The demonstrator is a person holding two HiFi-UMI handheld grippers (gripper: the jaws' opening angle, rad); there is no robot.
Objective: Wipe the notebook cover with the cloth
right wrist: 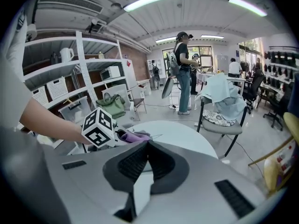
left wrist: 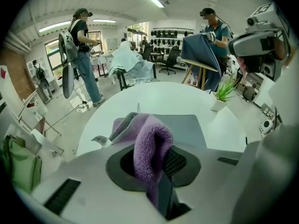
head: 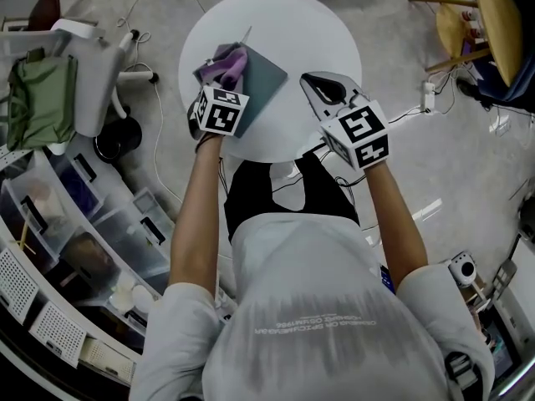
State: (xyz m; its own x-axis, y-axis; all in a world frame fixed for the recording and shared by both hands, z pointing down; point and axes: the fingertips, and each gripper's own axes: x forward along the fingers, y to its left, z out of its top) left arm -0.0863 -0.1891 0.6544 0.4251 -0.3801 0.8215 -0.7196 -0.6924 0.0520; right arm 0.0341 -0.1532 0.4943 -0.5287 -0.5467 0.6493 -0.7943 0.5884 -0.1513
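A grey-blue notebook point(head: 266, 80) lies on the round white table point(head: 322, 32), toward its near left. A purple cloth point(head: 227, 63) is bunched on the notebook's left part. My left gripper point(head: 223, 82) is shut on the cloth, and a fold of the cloth point(left wrist: 150, 143) hangs between its jaws above the notebook point(left wrist: 189, 129). My right gripper point(head: 316, 82) hovers over the table's near right edge, beside the notebook, shut with nothing in it. The right gripper view shows the left gripper's marker cube point(right wrist: 99, 127) and the cloth point(right wrist: 134, 136) beyond my right gripper point(right wrist: 148, 143).
A white chair with a green bag point(head: 38, 98) stands left of the table, with shelves of bins point(head: 75, 249) below it. Wooden furniture point(head: 476, 23) is at the upper right. A small potted plant point(left wrist: 223, 93) and people point(left wrist: 81, 55) are around.
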